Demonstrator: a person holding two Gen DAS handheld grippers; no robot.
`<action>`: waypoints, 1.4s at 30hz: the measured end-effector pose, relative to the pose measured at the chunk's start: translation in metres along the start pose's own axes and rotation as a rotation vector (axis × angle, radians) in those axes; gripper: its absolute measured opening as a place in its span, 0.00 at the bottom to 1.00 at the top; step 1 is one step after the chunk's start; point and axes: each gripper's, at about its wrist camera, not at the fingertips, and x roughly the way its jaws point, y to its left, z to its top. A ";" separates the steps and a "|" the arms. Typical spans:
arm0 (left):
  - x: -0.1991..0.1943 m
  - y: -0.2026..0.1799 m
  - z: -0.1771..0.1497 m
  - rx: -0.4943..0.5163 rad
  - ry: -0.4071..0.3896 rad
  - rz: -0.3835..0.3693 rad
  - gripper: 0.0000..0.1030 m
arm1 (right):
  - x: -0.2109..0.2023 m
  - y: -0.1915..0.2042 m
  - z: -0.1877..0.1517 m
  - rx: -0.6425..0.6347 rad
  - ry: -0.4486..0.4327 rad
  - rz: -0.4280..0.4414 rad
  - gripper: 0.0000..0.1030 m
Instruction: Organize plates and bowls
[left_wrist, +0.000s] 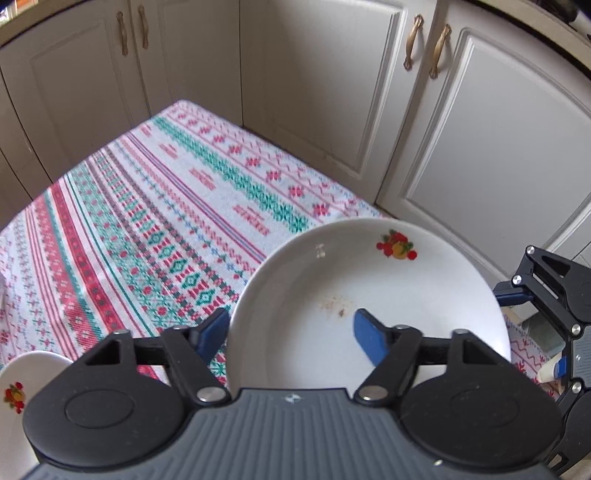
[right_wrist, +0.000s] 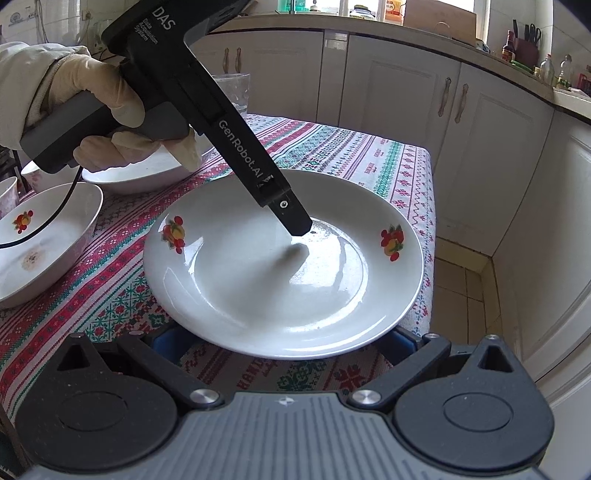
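the plate (right_wrist: 282, 266) is seen at the tablecloth's (right_wrist: 332, 147) near corner. its left rim is straddled by the released left gripper (left_wrist: 290, 328); the right gripper (right_wrist: 282, 341), spread wide, flanks its near rim.

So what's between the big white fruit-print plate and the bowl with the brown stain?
Only bare patterned tablecloth between the white fruit-print plate and the stained white bowl, per the right wrist view. The left gripper's black body crosses above, over the plate.
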 end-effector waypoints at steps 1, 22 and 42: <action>-0.005 -0.001 0.000 0.004 -0.017 0.017 0.76 | -0.001 0.001 0.000 -0.003 -0.001 -0.005 1.00; -0.140 -0.052 -0.096 0.032 -0.239 0.140 0.87 | -0.070 0.060 -0.005 -0.066 -0.028 -0.022 1.00; -0.178 -0.060 -0.240 -0.199 -0.223 0.302 0.89 | -0.064 0.124 -0.004 -0.130 -0.042 0.061 1.00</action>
